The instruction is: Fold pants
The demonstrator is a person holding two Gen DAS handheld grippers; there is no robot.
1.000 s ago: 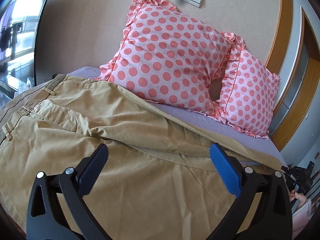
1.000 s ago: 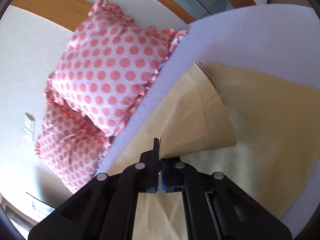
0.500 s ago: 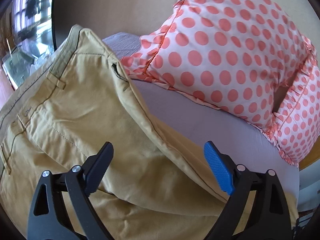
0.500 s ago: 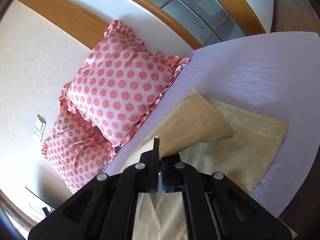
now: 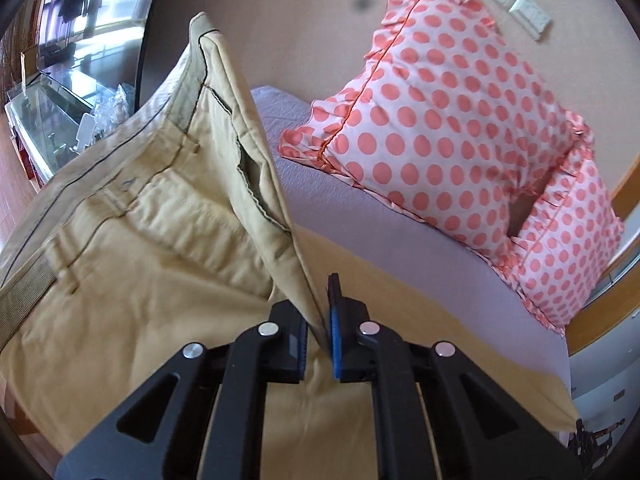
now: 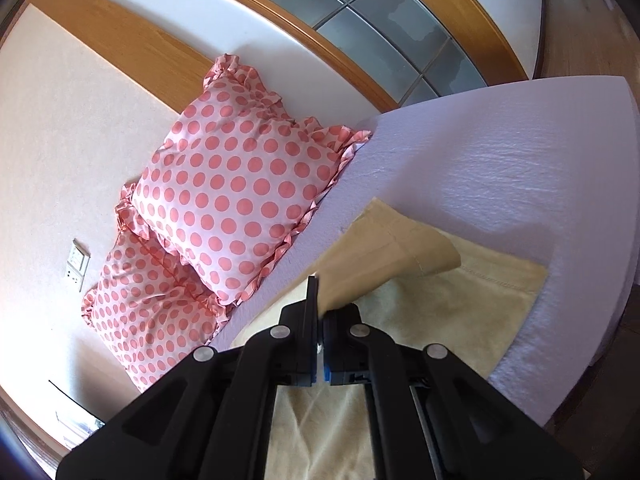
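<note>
One pair of khaki cotton pants [image 5: 132,248] is lying on the lavender-sheeted bed [image 6: 500,152] beside two pink polka-dot ruffled pillows [image 6: 236,196], with two black claws gripping it. The left claw [image 5: 318,334] is clenching a raised fold near the waistband, while the right claw [image 6: 320,334] is pinching a lifted leg hem [image 6: 384,256]. Only the right wrist view is showing bare sheet stretching beyond the hem to the bed's edge; only the left is showing the waistband [image 5: 180,92] and belt loops.

Bed w/ lilac sheet [image 6: 500,168], tan pants [image 6: 460,304] on it, 2 polka-dot pillows [image 6: 240,196] at headboard
</note>
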